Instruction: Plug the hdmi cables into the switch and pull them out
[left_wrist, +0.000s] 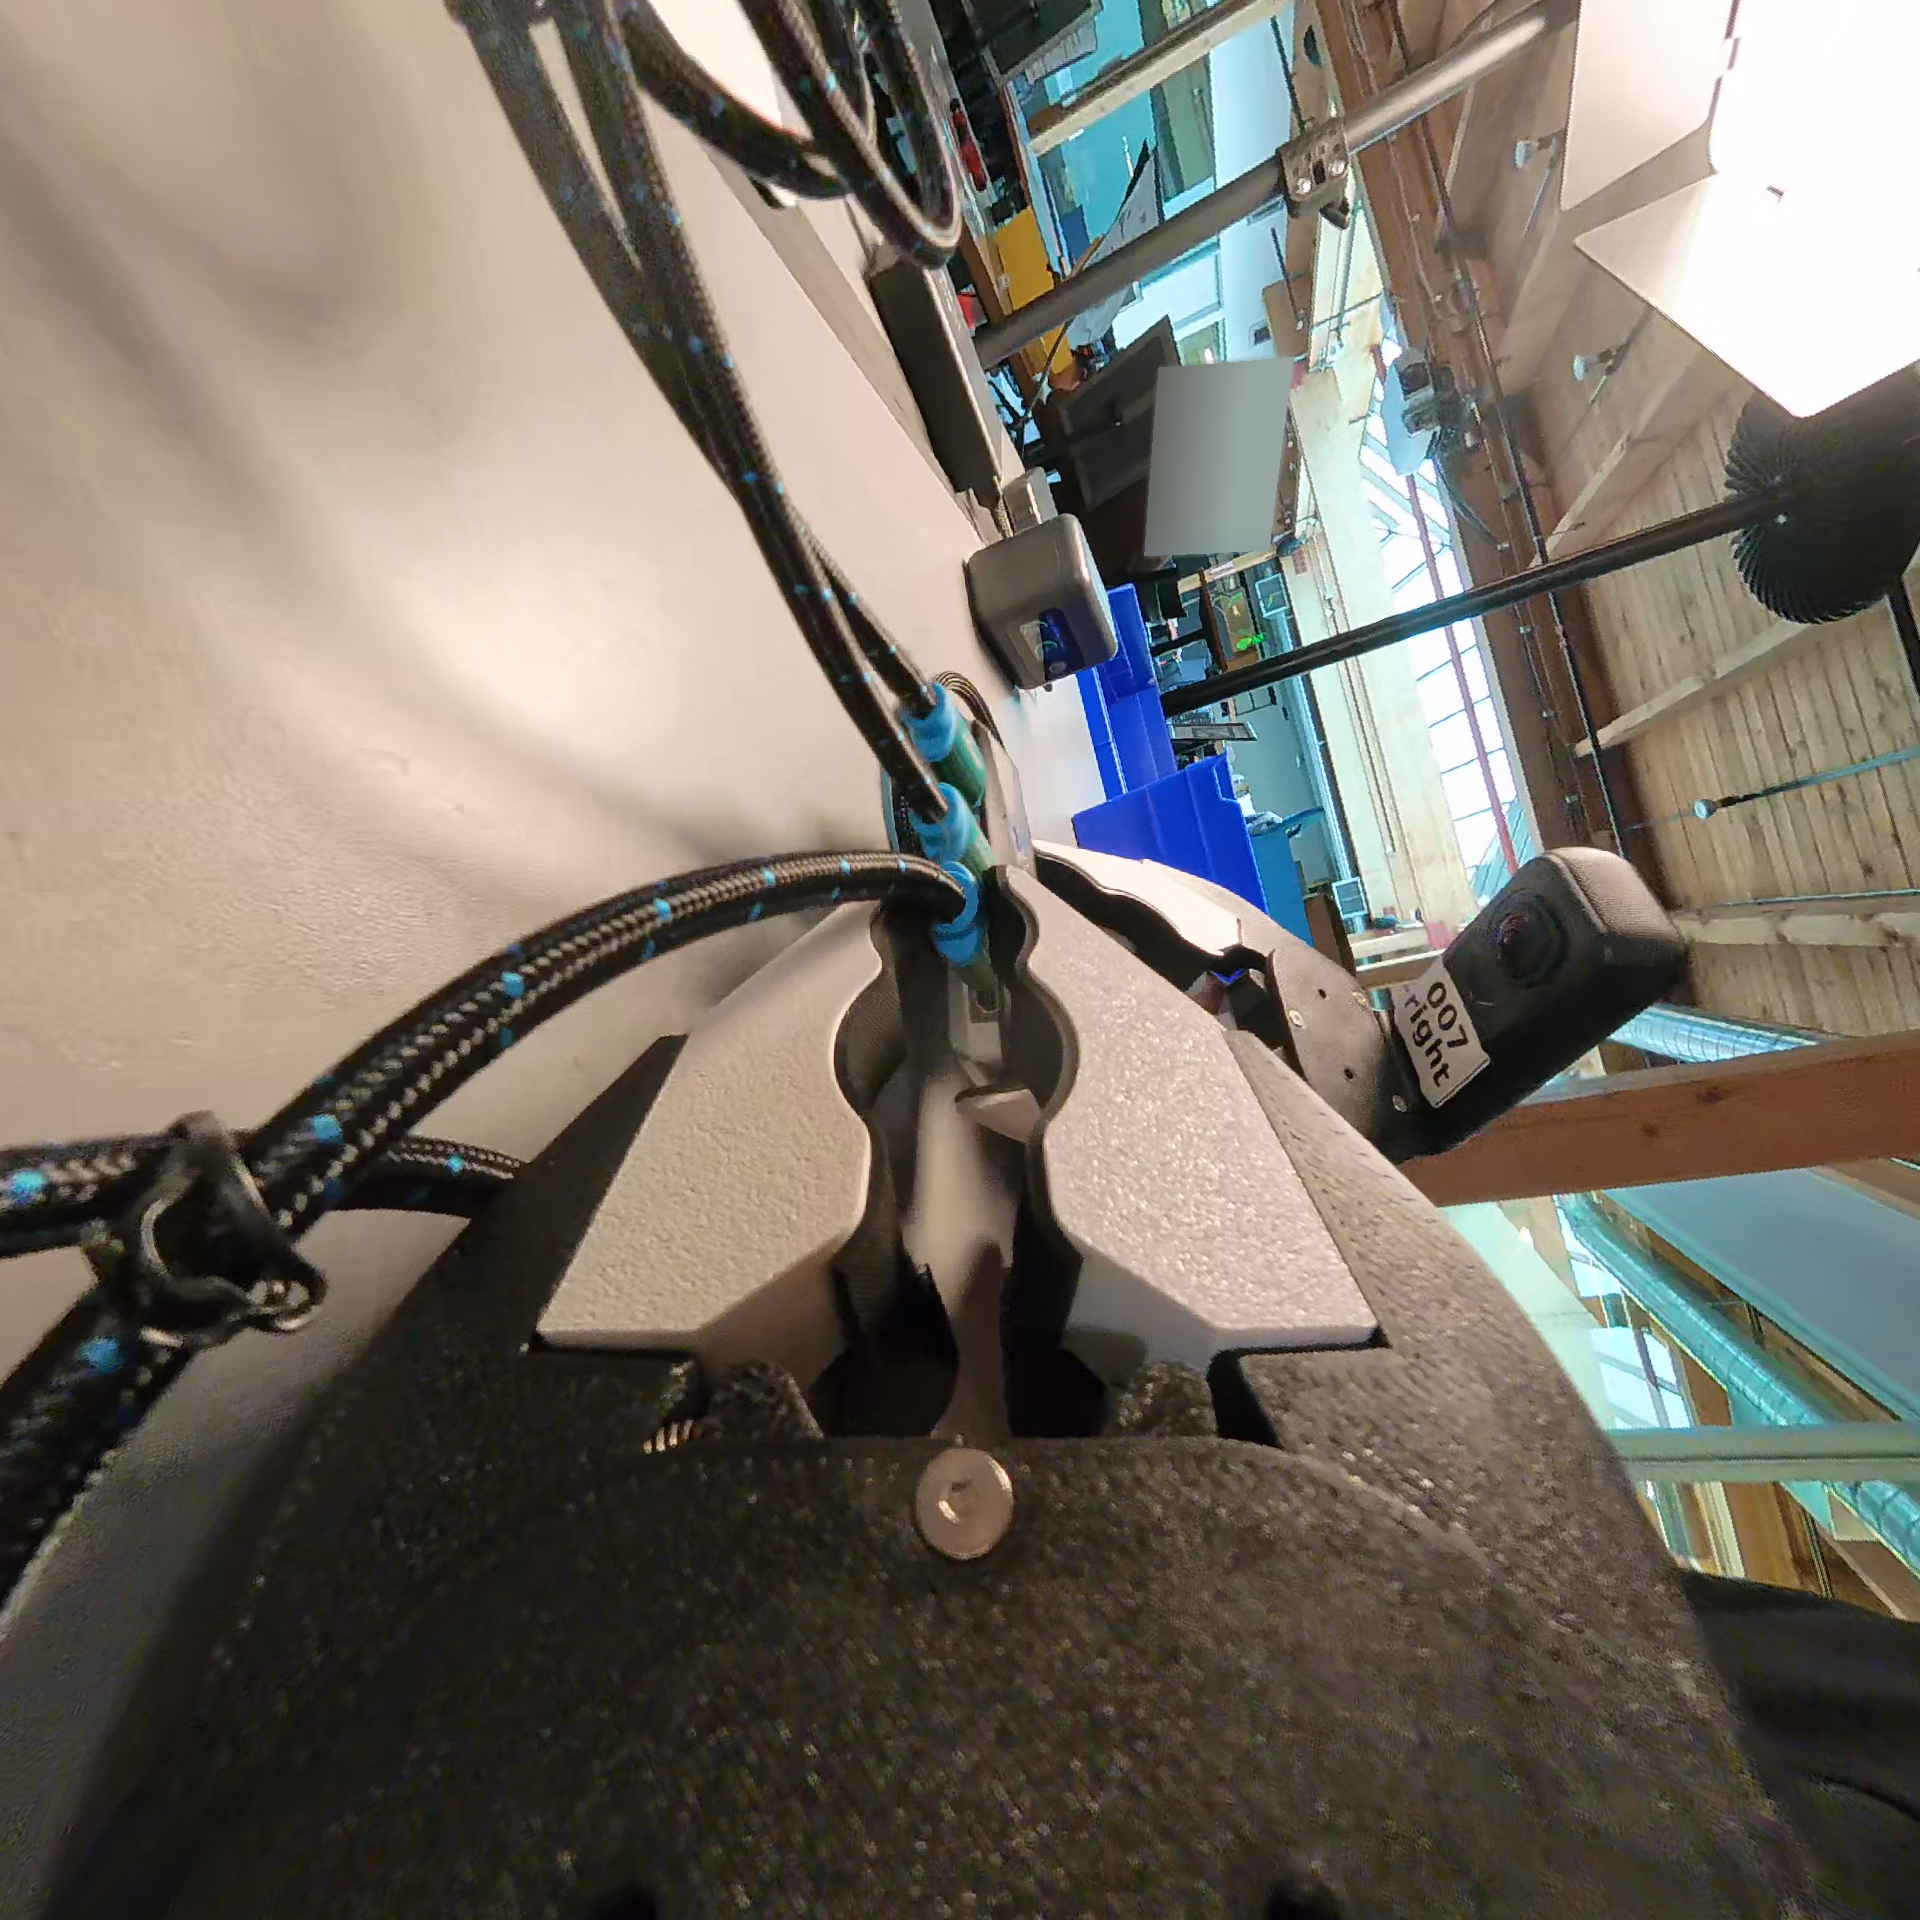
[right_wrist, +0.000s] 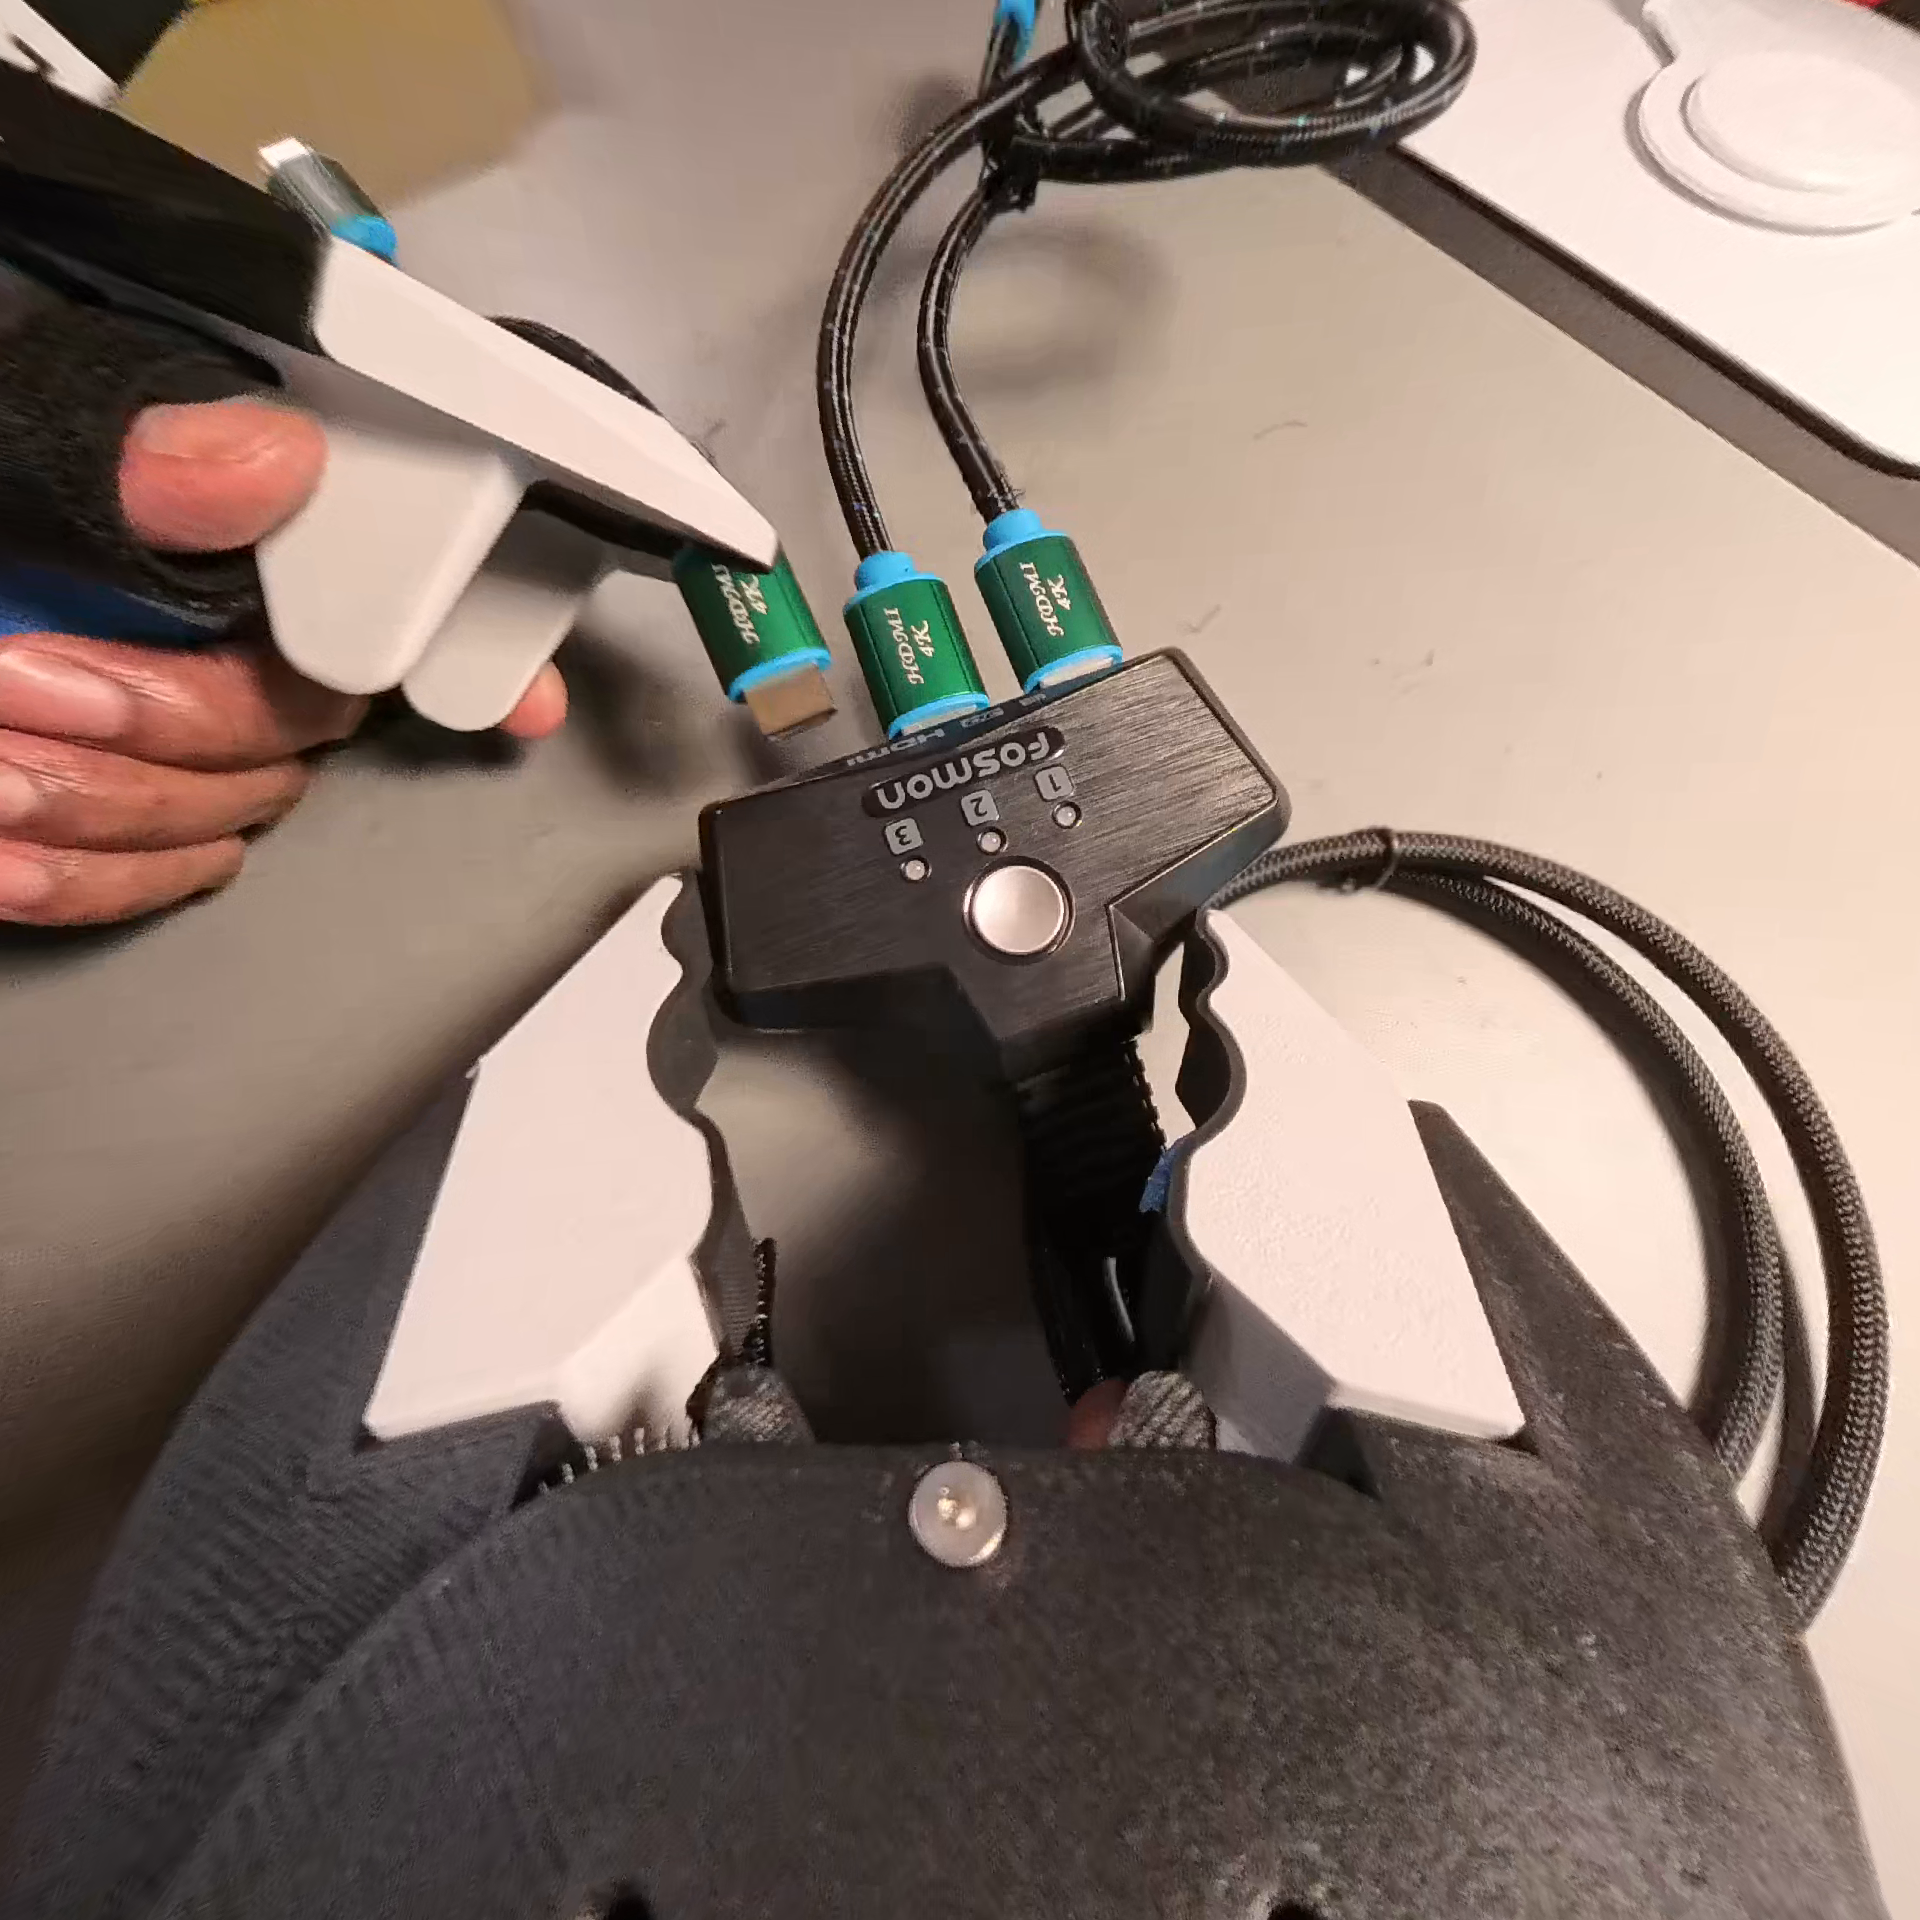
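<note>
Black switch (right_wrist: 987, 852) w/ 2 green plugs in, 3rd plug (right_wrist: 753, 649) out

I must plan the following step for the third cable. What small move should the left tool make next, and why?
Probably ease the left tool forward and slightly right, toward the switch. It grips the third green plug, whose bare metal tip hangs just outside the free port, tilted. The other two plugs are already seated, and the right tool braces the switch.

Left wrist view: rolled sideways, low along the table (left_wrist: 312, 520), very close.
Right wrist view: steeply downward, close.
Shared: switch (right_wrist: 987, 831), green plugs (left_wrist: 961, 831).
</note>
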